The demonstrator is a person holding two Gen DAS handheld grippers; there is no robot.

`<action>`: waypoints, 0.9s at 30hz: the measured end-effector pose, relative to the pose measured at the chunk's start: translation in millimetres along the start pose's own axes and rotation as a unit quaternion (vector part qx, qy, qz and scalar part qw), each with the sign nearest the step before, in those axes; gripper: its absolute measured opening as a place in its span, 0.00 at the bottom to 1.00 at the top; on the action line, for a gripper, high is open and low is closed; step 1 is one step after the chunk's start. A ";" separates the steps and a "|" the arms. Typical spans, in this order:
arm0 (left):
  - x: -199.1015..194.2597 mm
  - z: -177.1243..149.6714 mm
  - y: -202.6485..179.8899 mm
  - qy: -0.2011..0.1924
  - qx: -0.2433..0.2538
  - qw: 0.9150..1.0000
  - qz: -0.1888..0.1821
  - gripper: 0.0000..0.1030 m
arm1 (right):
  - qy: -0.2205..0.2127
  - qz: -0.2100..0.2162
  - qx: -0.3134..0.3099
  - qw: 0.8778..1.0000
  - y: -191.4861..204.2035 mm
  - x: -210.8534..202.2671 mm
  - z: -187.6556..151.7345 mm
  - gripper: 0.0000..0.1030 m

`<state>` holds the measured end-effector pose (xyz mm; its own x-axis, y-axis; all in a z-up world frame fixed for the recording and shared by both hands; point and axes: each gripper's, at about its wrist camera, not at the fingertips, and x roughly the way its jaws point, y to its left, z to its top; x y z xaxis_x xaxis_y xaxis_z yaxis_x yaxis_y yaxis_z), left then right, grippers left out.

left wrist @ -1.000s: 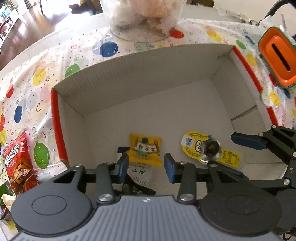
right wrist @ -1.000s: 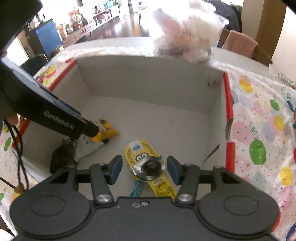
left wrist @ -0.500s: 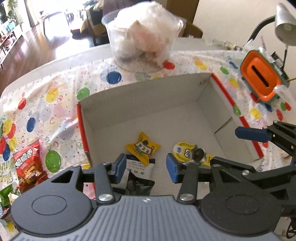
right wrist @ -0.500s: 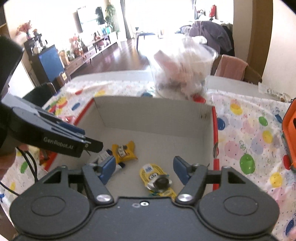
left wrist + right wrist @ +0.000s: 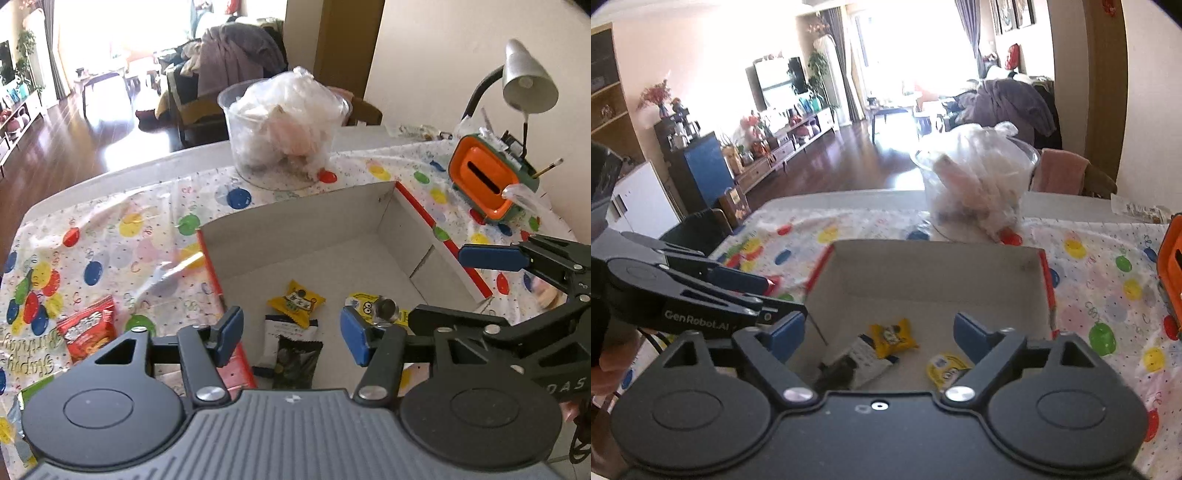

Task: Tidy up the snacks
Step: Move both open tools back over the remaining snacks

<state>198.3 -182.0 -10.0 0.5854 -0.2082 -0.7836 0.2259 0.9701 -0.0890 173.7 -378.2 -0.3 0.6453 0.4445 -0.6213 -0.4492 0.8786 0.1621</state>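
A balloon-print cloth covers the worktop (image 5: 110,229), where an open cardboard box (image 5: 295,236) holds a yellow packet (image 5: 295,301), a white-and-black packet (image 5: 291,332) and a yellow cartoon pouch (image 5: 364,304). Above the box, the left tongs (image 5: 291,334) and right tongs (image 5: 877,338) have just been opening and stand spread, gripping nothing. Only the left view shows a red snack bag (image 5: 86,328) left of the box.

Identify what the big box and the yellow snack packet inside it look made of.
Box: cardboard by the look, matte grey-white inside, red outer edge, folded flap seams. Yellow packet: probably glossy plastic film, with crimped ends and a puffed middle.
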 end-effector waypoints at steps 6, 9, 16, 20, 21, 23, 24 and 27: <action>-25.6 -16.9 21.5 -0.024 0.003 1.000 0.003 0.61 | -0.017 0.009 0.002 1.000 30.0 -6.0 -2.8 0.87; -37.6 -26.3 32.1 -0.034 0.001 0.999 0.003 0.65 | -0.024 0.010 0.007 1.000 45.2 -5.5 -3.7 0.89; -66.6 -50.8 59.1 -0.057 0.000 0.998 0.003 0.73 | -0.038 0.015 0.011 0.999 82.5 -4.9 -9.3 0.97; -81.7 -65.7 77.5 -0.070 -0.003 0.997 0.008 0.76 | -0.043 0.021 0.011 0.999 105.9 -3.3 -12.6 1.00; -85.0 -69.6 82.1 -0.074 -0.003 0.997 0.009 0.77 | -0.043 0.022 0.010 0.999 110.9 -3.1 -13.3 1.00; -91.5 -77.0 92.5 -0.079 -0.005 0.997 0.012 0.78 | -0.044 0.029 0.009 0.999 122.7 -0.8 -14.8 1.00; -93.8 -79.7 96.9 -0.081 -0.006 0.997 0.014 0.79 | -0.044 0.030 0.008 0.999 128.4 -0.3 -15.5 1.00; -100.8 -90.4 115.9 -0.084 -0.015 0.996 0.016 0.80 | -0.042 0.037 0.002 0.998 146.5 5.4 -17.2 1.00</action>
<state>95.1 -37.4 3.1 0.7147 -0.1917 -0.6726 0.1819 0.9796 -0.0858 100.8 -250.0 6.9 0.6607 0.5205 -0.5409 -0.4947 0.8439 0.2078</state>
